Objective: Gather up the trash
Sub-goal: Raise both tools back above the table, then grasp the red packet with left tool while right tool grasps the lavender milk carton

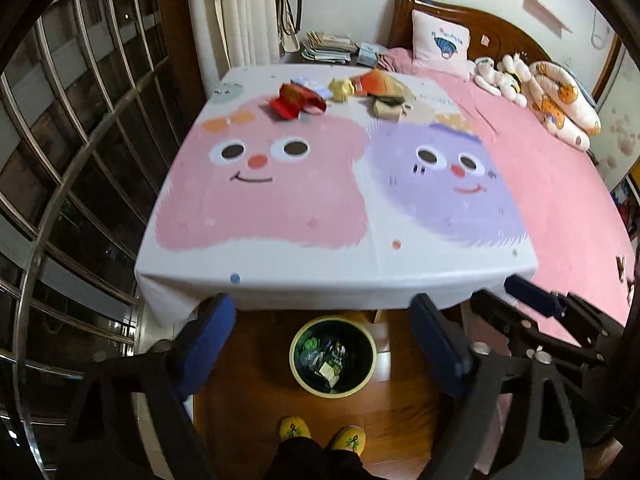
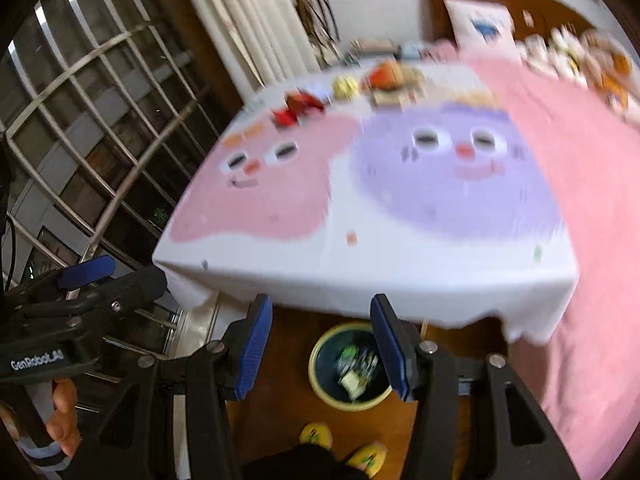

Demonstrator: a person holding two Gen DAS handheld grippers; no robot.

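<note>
Several pieces of trash lie at the far end of the table: a red wrapper (image 1: 296, 104) (image 2: 298, 108), a yellow crumpled piece (image 1: 342, 89) (image 2: 346, 86), an orange packet (image 1: 376, 82) (image 2: 386, 72) and a brown box (image 1: 388, 106). On the floor below the table's near edge stands a round bin (image 1: 294, 360) (image 2: 316, 368) with wrappers inside. My left gripper (image 1: 322, 308) hangs open above the bin, nothing between its blue pads. My right gripper (image 2: 320, 308) is also open and holds nothing. The two grippers are side by side; the right wrist view is blurred.
The table wears a white cloth (image 1: 320, 264) printed with pink and purple faces. A pink bed (image 1: 560, 200) with a pillow and soft toys adjoins it on the right. A barred window (image 1: 80, 160) is at the left. A person's feet in yellow slippers (image 1: 296, 430) stand by the bin.
</note>
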